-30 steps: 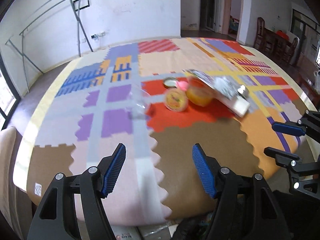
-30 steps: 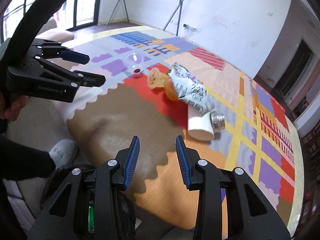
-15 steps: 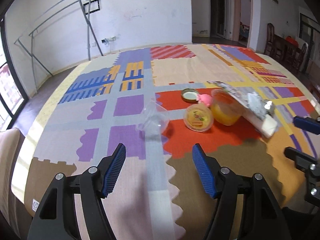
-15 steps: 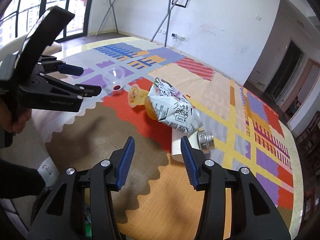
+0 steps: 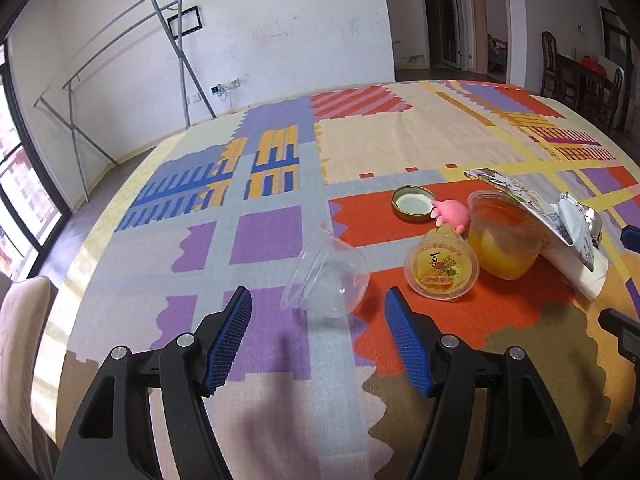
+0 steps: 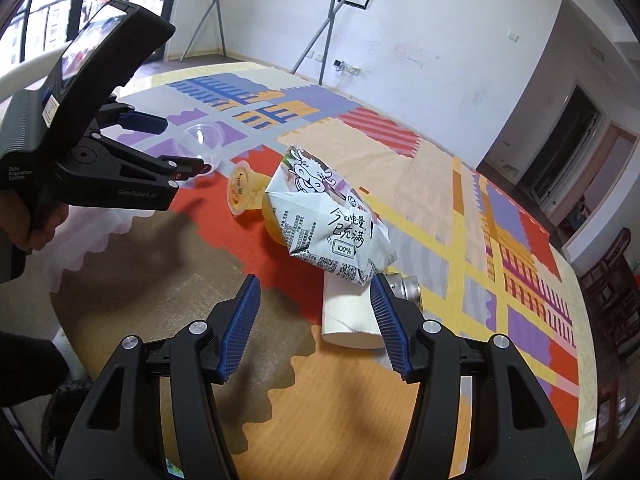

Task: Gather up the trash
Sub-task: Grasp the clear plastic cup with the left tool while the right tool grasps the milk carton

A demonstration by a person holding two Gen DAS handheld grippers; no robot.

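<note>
A clear plastic cup [image 5: 326, 276] lies on its side on the patterned mat, just beyond my open, empty left gripper [image 5: 318, 340]; it also shows in the right wrist view [image 6: 200, 142]. Right of it lie a sealed jelly cup [image 5: 441, 268], an orange jelly cup [image 5: 506, 240], a pink toy [image 5: 452, 213] and a metal lid [image 5: 413, 203]. A crumpled milk carton [image 6: 328, 220] rests on a white paper roll [image 6: 348, 316] beside a small metal can [image 6: 406, 286]. My right gripper [image 6: 316, 324] is open and empty, just short of the roll.
The colourful foam mat [image 5: 280, 160] covers the floor. A metal clothes rack [image 5: 132, 52] stands by the far wall. A doorway and dark chairs [image 5: 580, 76] are at the right. A black bag edge [image 6: 56, 412] shows at lower left.
Both grippers have moved forward toward the trash. The left gripper now lines up with the clear cup. The right gripper's jaws have opened wider and closed in on the carton and roll.
</note>
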